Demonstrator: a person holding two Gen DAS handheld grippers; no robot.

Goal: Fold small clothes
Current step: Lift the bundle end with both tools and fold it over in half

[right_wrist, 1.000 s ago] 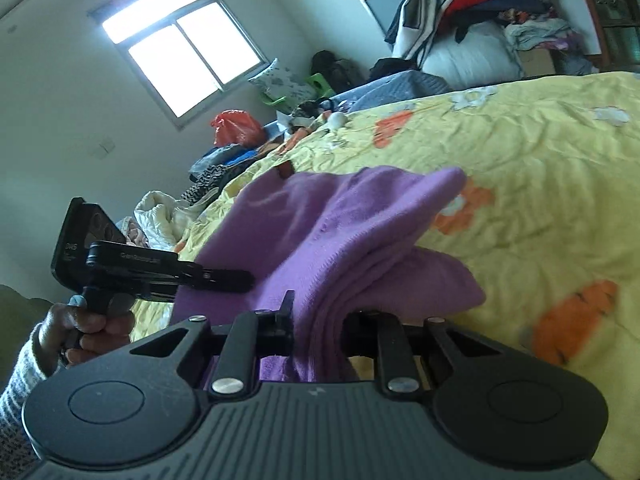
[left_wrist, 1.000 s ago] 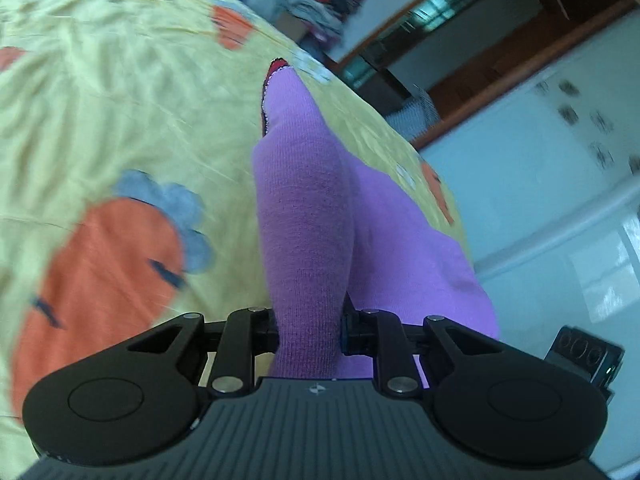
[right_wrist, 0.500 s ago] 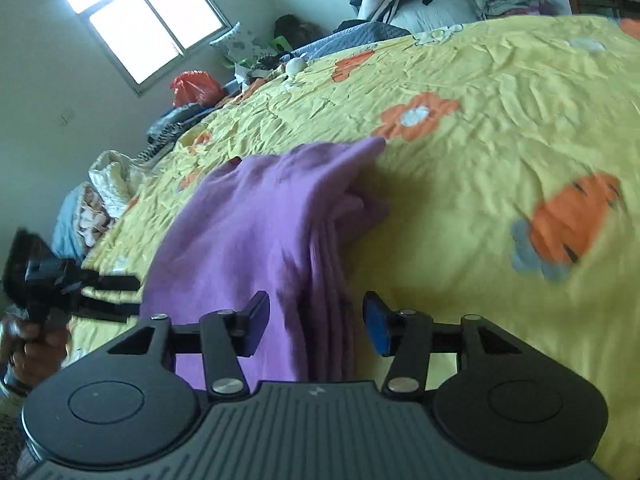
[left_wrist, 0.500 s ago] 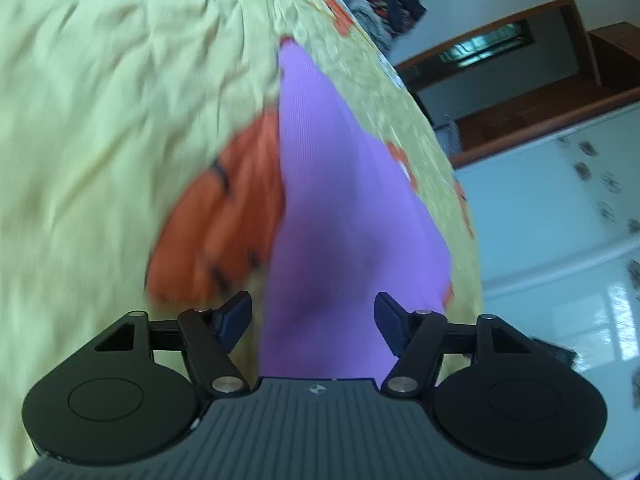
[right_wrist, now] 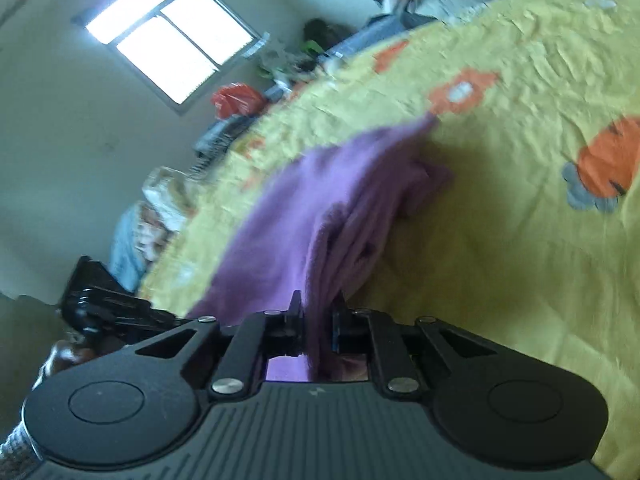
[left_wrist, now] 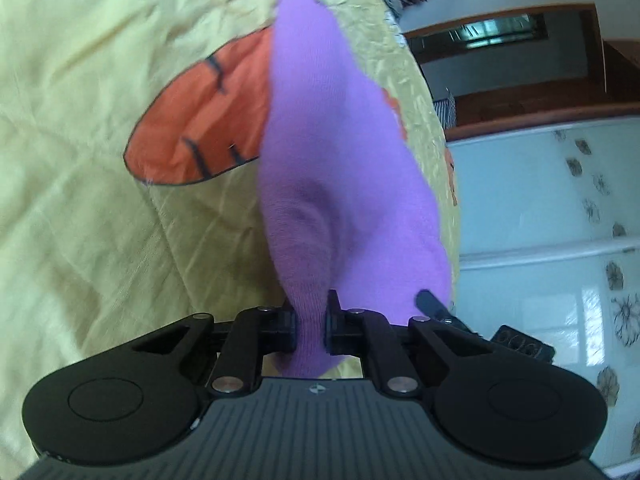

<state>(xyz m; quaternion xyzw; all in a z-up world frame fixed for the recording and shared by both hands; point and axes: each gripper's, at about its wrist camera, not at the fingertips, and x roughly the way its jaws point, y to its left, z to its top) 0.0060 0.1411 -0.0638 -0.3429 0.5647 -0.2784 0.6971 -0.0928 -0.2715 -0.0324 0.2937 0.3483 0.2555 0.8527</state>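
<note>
The yellow bedspread served as the folding surface; the purple garment lay bunched on it. Left tongs and right tongs were closing, pinching its near edge, probably for another fold.

A yellow bedsheet printed with orange flowers spreads ahead of the right hand-held gripper. Beyond it to the upper left, a bright window sits in a pale wall, with a red plastic bag and heaped clothes along the bed's edge. Ahead and right of the left hand-held gripper, a wooden doorway opens above white tiles with flower motifs.
</note>
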